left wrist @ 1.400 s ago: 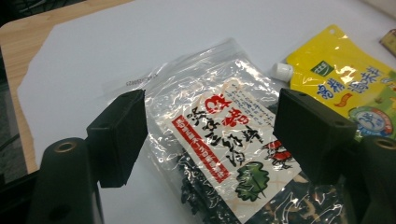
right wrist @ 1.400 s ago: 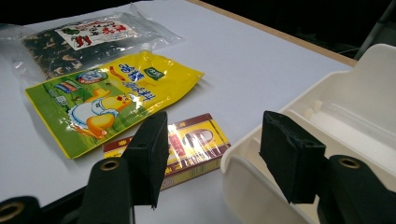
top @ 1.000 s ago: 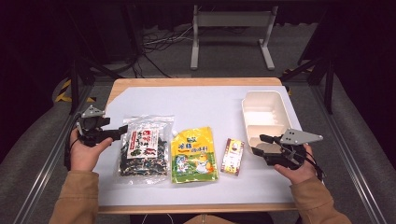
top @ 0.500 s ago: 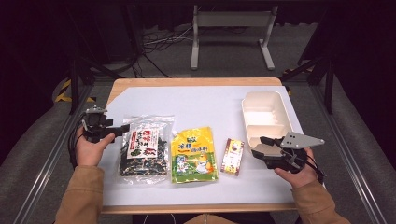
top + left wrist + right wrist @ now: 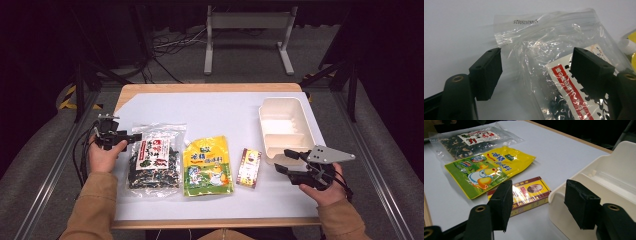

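- left claw (image 5: 134, 136): at the counter's (image 5: 220, 107) left edge, pointing level toward the seaweed bag (image 5: 154, 162). Jaws apart; they've just closed in a little. In the left gripper view the bag's clear top corner (image 5: 544, 42) lies between and under the pads, no pad pressing on it. Nothing gripped.
- left hand (image 5: 102, 155): wrapped round the gripper body, forearm coming in from the bottom left, wrist low, near counter level.
- seaweed bag: flat on the counter, left-most of three packs, untouched as far as I can see.
- yellow pouch (image 5: 206, 166): flat, just right of the bag, edges nearly touching it.
- small red-and-gold box (image 5: 249, 167): flat, between the pouch and the tray.
- white tray (image 5: 285, 129): right side of the counter, two compartments, both empty.
- right claw (image 5: 282, 161): jaws wide apart, empty, tips just beside the tray's near-left corner and near the box. In the right gripper view the box (image 5: 524, 195) sits ahead of the left pad, tray wall (image 5: 574, 192) ahead of the right pad.
- right hand (image 5: 325, 189): held low over the counter's near-right corner, claw aimed left and away.
- progress: looks like packing into the tray; nothing in yet, all three items left. My read is the bag goes first: left claw is lined up but not clamped.
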The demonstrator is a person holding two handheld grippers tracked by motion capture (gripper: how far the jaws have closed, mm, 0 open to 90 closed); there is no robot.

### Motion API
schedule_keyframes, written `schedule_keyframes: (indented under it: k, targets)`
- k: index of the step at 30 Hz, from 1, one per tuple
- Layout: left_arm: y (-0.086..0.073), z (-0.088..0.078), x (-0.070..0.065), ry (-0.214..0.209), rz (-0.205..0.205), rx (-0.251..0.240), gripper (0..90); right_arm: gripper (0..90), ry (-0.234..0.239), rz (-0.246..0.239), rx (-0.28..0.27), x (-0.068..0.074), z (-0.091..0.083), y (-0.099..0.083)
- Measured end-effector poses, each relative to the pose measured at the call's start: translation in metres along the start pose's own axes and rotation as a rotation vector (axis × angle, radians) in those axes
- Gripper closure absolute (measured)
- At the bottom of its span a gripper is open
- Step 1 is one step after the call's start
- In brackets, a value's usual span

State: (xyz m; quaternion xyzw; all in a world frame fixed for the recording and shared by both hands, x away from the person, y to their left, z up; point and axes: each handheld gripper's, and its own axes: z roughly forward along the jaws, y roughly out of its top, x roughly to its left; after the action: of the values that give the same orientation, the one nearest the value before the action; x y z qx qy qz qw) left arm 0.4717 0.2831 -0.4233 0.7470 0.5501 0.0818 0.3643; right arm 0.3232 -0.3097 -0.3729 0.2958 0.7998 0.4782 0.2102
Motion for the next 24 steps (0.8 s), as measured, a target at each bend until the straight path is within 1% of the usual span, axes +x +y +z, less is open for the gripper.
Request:
schedule_keyframes:
  k: [1, 4, 8, 10, 12, 18, 20, 21, 24]
  targets:
    - [0.0, 0.002, 0.0, -0.005, -0.011, 0.01, 25.0, 40.0, 0.001, 0.003, 0.001, 0.0, 0.0, -0.001]
    - [0.0, 0.007, 0.001, -0.009, -0.016, 0.028, 24.2, 39.8, 0.003, 0.002, 0.009, 0.0, 0.0, -0.002]
    - [0.0, 0.012, 0.0, -0.009, -0.001, 0.05, 24.0, 39.6, 0.006, 0.002, 0.014, 0.0, 0.001, -0.003]
    - [0.0, 0.014, -0.001, -0.004, 0.002, 0.056, 24.5, 39.5, 0.014, 0.008, 0.017, 0.0, 0.001, -0.004]
    - [-0.001, 0.016, -0.001, 0.011, 0.006, 0.072, 24.5, 39.4, 0.017, 0.01, 0.02, 0.0, 0.002, -0.005]
    - [-0.002, 0.017, 0.0, 0.003, -0.009, 0.087, 26.3, 39.1, 0.031, 0.014, 0.022, 0.0, 0.004, -0.005]
    - [-0.002, 0.018, 0.0, 0.003, -0.006, 0.094, 26.8, 39.1, 0.036, 0.017, 0.022, 0.0, 0.004, -0.005]
    - [-0.002, 0.019, -0.001, 0.001, -0.008, 0.096, 28.6, 39.1, 0.037, 0.016, 0.023, 0.0, 0.005, -0.005]
    - [-0.002, 0.019, -0.002, 0.005, 0.003, 0.1, 32.1, 39.0, 0.04, 0.017, 0.026, 0.0, 0.005, -0.005]
